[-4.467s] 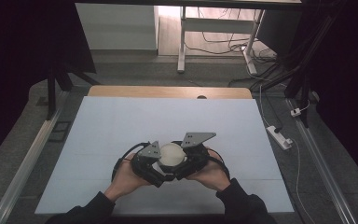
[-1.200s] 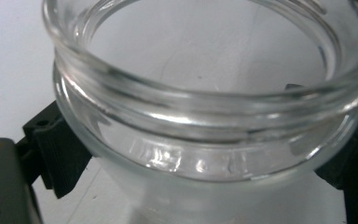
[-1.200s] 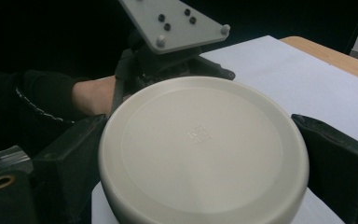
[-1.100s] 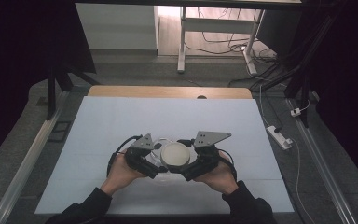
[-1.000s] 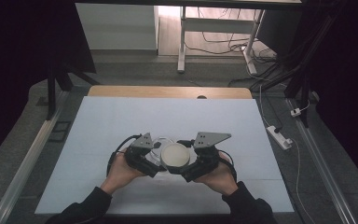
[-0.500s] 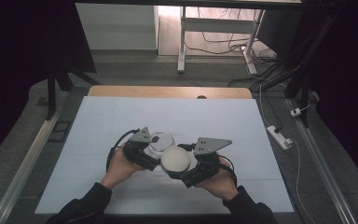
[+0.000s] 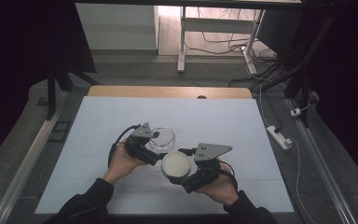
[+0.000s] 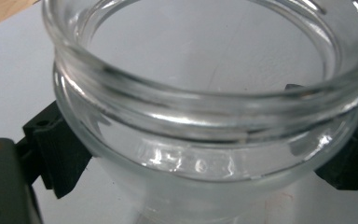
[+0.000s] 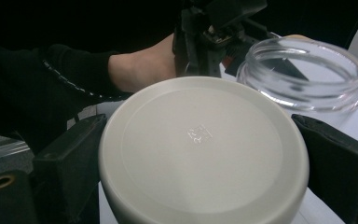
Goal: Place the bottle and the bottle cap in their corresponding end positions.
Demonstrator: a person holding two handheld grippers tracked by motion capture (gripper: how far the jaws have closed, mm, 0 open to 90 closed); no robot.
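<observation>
Glass jar (image 7: 161, 138), open-topped, is clamped by the left gripper (image 7: 150, 145) on the table (image 7: 242, 126). The white lid (image 7: 176, 164) is gripped by the right gripper (image 7: 182, 173) at the jar's five o'clock, seemingly apart.

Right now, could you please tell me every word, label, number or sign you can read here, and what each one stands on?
No text can be read as words.
Glass jar, in the left claw: raised marks on the wall below the neck, too blurred to read.
White lid, in the right claw: a small embossed mark at its centre, too small to make out.
</observation>
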